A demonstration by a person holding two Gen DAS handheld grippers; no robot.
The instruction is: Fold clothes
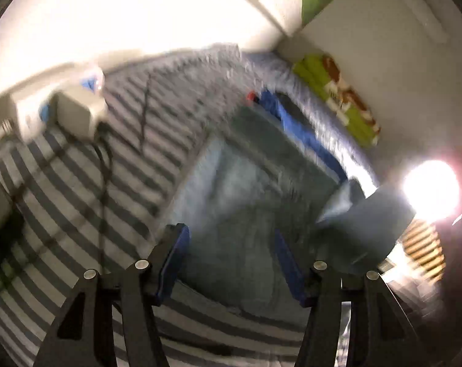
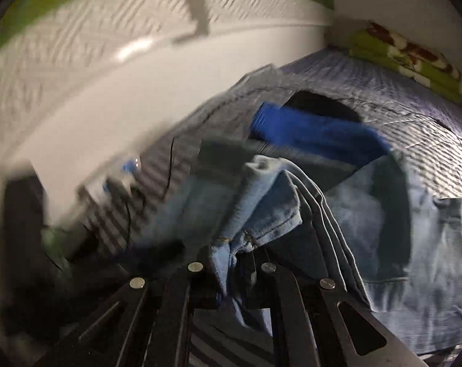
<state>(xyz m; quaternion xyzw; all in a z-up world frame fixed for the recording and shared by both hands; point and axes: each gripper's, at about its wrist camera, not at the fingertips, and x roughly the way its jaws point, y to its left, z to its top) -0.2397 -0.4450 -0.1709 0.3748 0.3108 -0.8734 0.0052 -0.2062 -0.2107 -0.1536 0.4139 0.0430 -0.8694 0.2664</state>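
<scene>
Faded blue jeans (image 1: 246, 183) lie spread on the striped bed sheet (image 1: 78, 189), blurred by motion. My left gripper (image 1: 231, 244) hovers over them with its blue pads (image 1: 175, 260) well apart and nothing pressed between them. In the right wrist view my right gripper (image 2: 234, 263) is shut on a bunched fold of the jeans (image 2: 261, 208). That fold is lifted and drapes over the fingers, hiding the tips. The rest of the jeans (image 2: 438, 244) lies flat to the right.
A bright blue garment (image 2: 307, 131) and a black one (image 2: 322, 107) lie beyond the jeans. A green patterned folded blanket (image 2: 408, 58) sits by the wall. A white box with a black cable (image 1: 75, 113) rests on the sheet at left. A lamp (image 1: 429, 189) glares at right.
</scene>
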